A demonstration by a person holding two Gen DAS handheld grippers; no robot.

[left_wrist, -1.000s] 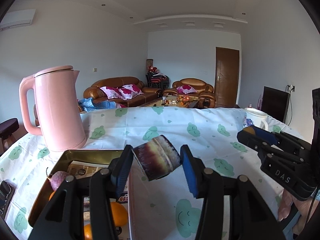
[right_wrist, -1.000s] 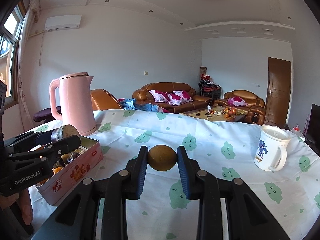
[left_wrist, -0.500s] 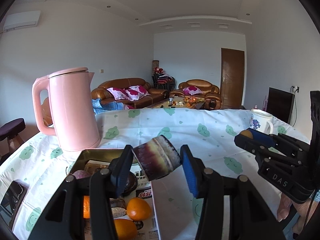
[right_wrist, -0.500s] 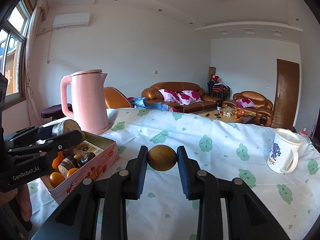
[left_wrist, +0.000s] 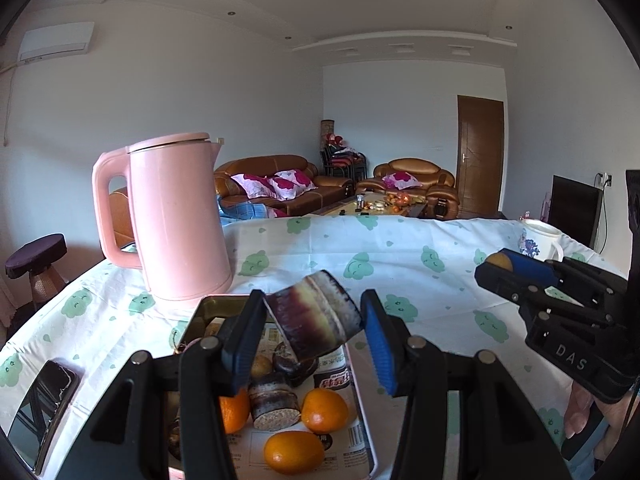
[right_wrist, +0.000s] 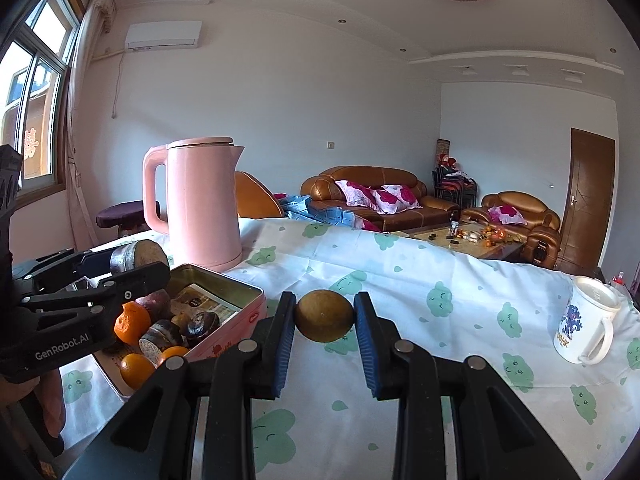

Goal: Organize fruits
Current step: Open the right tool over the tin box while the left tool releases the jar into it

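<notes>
I am holding the left gripper (left_wrist: 314,326) tilted a little downward over the tin (left_wrist: 192,320), its jaws pinching a short piece of sugarcane (left_wrist: 316,320) that is sitting slanted between the blue pads, cut end turned toward 1 o'clock. In the right wrist view the same gripper (right_wrist: 136,264) is reaching in from 9 o'clock above the tin (right_wrist: 240,308), with part of a hand showing beneath it. I am keeping the right gripper (right_wrist: 325,316) tipped slightly downward too, its jaws pressing on a round brownish fruit (right_wrist: 325,316) held above the tablecloth (right_wrist: 420,280); in the left wrist view it (left_wrist: 500,264) is coming in from 3 o'clock with the fruit (left_wrist: 498,261) peeking out at its tip. Inside the tin, oranges (left_wrist: 324,405) are lying toward 6 o'clock beside more sugarcane pieces (left_wrist: 274,406) and some darker fruits on printed paper. A pink kettle (left_wrist: 176,220) is standing upright just beyond the tin at 11 o'clock, and a white mug (right_wrist: 586,320) is sitting well apart at 3 o'clock. A phone (left_wrist: 44,396) is lying at 8 o'clock near the table's edge. The cloth is white with green smiling clouds. Beyond the table, brown leather sofas (right_wrist: 372,196) with pink cushions are lining the far wall, a wooden door (right_wrist: 586,200) is standing shut at 3 o'clock, and a window (right_wrist: 36,96) is letting daylight in at 10 o'clock.
</notes>
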